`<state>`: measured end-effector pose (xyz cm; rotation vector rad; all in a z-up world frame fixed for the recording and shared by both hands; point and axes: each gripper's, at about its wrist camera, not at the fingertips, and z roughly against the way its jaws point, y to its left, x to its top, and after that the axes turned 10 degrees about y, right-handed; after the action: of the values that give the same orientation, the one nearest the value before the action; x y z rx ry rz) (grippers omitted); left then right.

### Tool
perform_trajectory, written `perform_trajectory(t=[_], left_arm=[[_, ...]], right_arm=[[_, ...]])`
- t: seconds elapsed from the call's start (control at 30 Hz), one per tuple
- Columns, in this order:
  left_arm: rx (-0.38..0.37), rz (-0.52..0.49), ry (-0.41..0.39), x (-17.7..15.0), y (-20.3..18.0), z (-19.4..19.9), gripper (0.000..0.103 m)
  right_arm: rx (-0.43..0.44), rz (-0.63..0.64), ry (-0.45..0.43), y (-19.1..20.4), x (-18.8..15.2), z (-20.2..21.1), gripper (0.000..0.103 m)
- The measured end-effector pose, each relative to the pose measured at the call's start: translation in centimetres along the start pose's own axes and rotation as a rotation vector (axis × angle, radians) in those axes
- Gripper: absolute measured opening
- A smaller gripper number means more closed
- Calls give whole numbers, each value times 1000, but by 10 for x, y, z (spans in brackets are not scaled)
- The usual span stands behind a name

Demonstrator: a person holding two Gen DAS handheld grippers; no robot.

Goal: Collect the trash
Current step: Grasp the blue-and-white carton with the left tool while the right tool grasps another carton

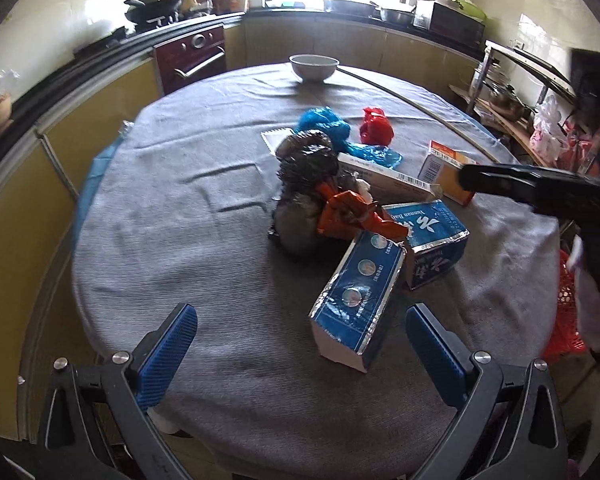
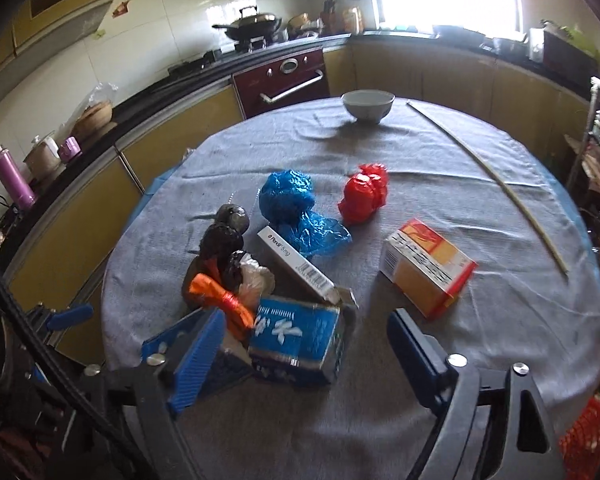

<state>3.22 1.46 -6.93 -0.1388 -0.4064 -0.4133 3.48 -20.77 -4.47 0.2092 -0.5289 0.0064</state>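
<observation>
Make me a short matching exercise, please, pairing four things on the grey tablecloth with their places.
Things:
1. white ceramic bowl
2. crumpled red plastic bag
3. orange and white cardboard box
4. long pale thin stick

Places:
A. along the table's right edge
B. far edge, towards the oven
C. beside the crumpled blue bag
D. lying nearest the right gripper's right finger

Pairs: 1-B, 2-C, 3-D, 4-A

trash pile (image 1: 340,200) crowding table (image 1: 160,200) centre, left side bare
</observation>
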Motion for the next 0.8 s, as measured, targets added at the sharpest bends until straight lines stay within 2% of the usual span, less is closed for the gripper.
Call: perform_trajectory(t=[0.1, 0.2, 0.23, 0.3, 0.33, 0.4, 0.43, 0.47, 0.57, 0.67, 0.8], left_arm=[[-34, -12, 37, 8, 1, -13, 103], [-70, -14, 83, 16, 3, -26, 103], [-85, -12, 93, 17, 4, -29, 103], [-112, -14, 101, 20, 5, -33, 103], [-125, -21, 106, 21, 4, -35, 101], [-143, -34, 112, 21, 3, -38, 93], [-152, -41, 119, 22, 2, -39, 86], [-162, -46, 128, 21, 1, -41, 75], [-202, -51, 150, 22, 0, -45, 55], [-218, -51, 135, 23, -2, -43, 55], [-214, -54, 93, 19, -5, -32, 53]], right_arm=[[22, 25, 73, -5, 23, -30, 82], [50, 67, 143, -4, 41, -59, 72], [59, 75, 169, -4, 46, -69, 66], [76, 79, 221, -5, 52, -87, 64], [77, 81, 243, -6, 55, -97, 64], [89, 83, 287, -8, 58, -113, 54], [106, 80, 303, -8, 58, -118, 42], [120, 78, 317, -8, 57, -123, 39], [112, 94, 315, -4, 55, -126, 38], [135, 65, 277, -9, 51, -115, 36], [224, -38, 207, -25, 48, -97, 34]])
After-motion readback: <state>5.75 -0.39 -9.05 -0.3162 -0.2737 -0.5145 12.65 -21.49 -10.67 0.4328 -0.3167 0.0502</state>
